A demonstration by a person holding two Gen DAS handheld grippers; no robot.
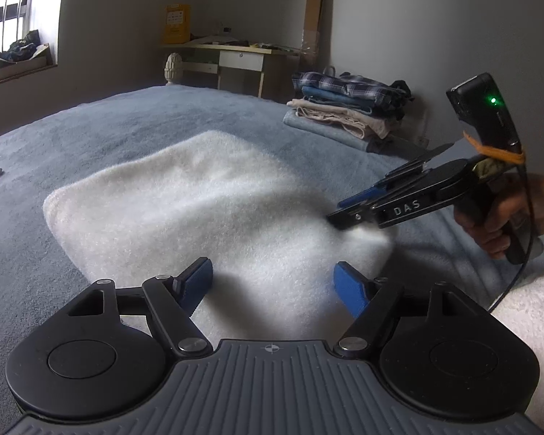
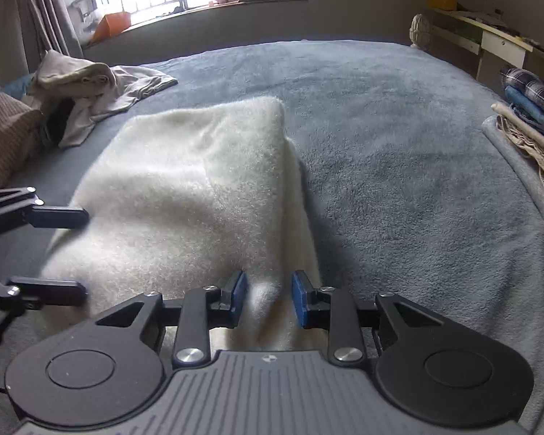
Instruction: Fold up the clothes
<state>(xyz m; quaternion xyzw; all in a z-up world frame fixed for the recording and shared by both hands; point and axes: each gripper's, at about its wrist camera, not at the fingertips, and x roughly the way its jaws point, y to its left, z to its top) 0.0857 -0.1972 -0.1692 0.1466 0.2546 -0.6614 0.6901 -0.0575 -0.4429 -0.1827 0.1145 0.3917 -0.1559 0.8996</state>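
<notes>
A folded white fleecy garment [image 1: 206, 203] lies on a bed covered by a grey-blue blanket [image 1: 101, 130]. The left gripper [image 1: 273, 282] hovers at the garment's near edge, its blue pads spread apart with only fabric below. From the right, a hand [image 1: 504, 217] holds the right gripper [image 1: 339, 214], whose tip touches the garment's right side. A stack of folded clothes [image 1: 348, 108] sits on the bed's far right corner.
</notes>
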